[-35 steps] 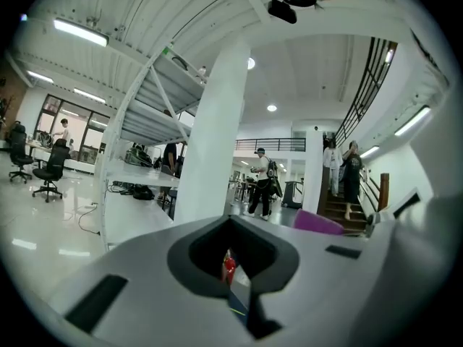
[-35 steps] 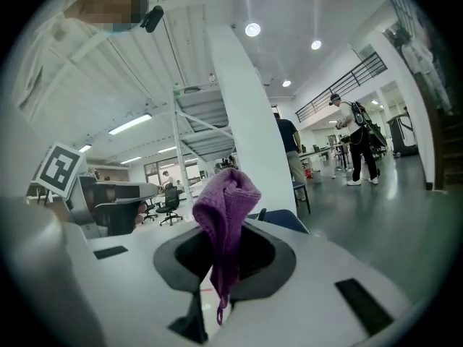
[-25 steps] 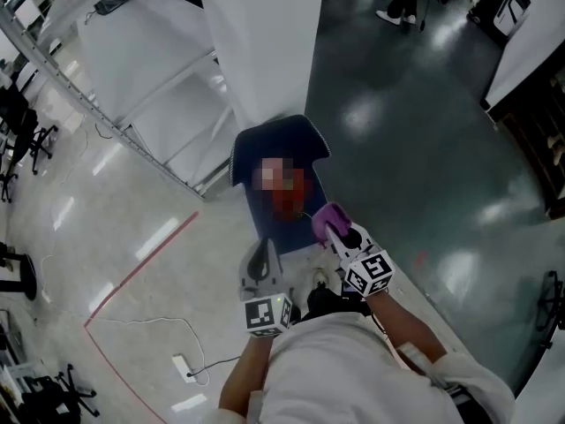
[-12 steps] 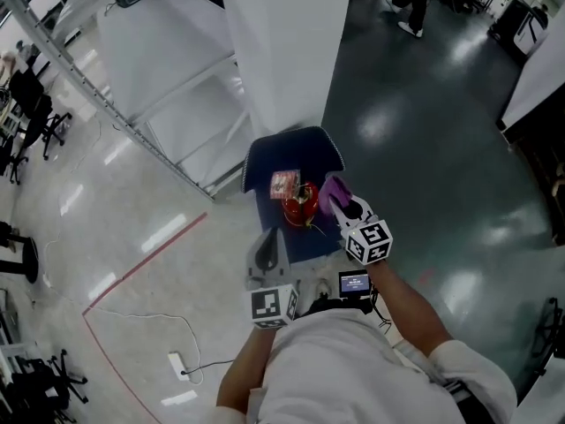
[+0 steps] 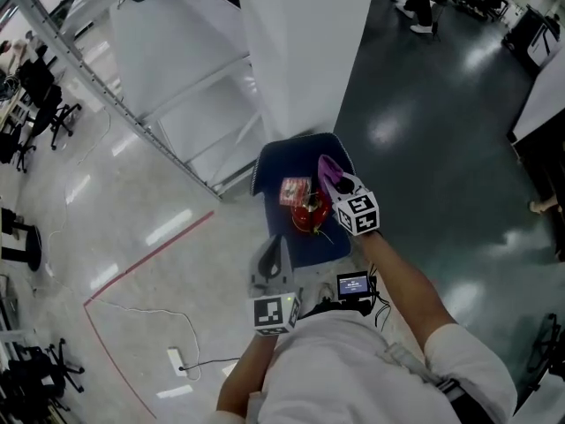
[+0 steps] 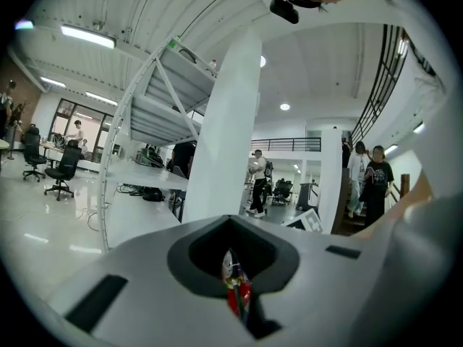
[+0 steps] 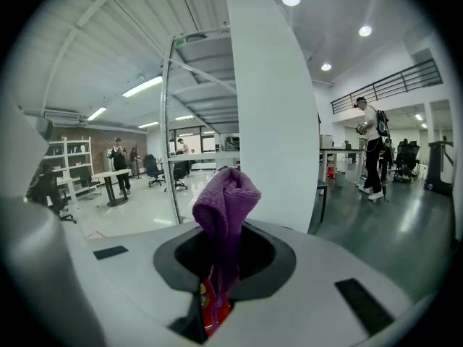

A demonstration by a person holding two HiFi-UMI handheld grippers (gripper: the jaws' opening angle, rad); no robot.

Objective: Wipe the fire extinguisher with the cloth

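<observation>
Cloth [image 5: 328, 170]: one, purple, pinched in your right gripper [image 5: 339, 186]; a folded lump of it stands up past the jaw tips.
Right gripper: one, jaws clamped narrow on the cloth; in its own view red shows through the slit just under the fabric.
Left gripper [image 5: 271, 247]: one, jaws drawn together to a thin slit with nothing gripped; through that slit you see a sliver of red and white lying beyond.
Extinguisher [image 5: 307, 217]: one, red, sitting on the chair [image 5: 274, 173], with a pale tag [image 5: 294, 189] at its far end.
Cloth to extinguisher: the cloth is at the extinguisher's upper right side, just beside it; you cannot tell from the head view whether they touch.
Left gripper to extinguisher: on the near side, its tip close to the chair's front edge, apart from the red body.
Cubes: two, one on each gripper; your right one [image 5: 357, 213] is raised over the chair's right edge, your left one [image 5: 274, 313] is close to your body.
Chair: one, dark blue, standing at the foot of the white pillar [image 5: 305, 51].
Screen [image 5: 353, 283]: one small lit display, near your chest between your arms.
Floor: pale to your left, with one red line [image 5: 150, 259], dark and glossy to your right.
</observation>
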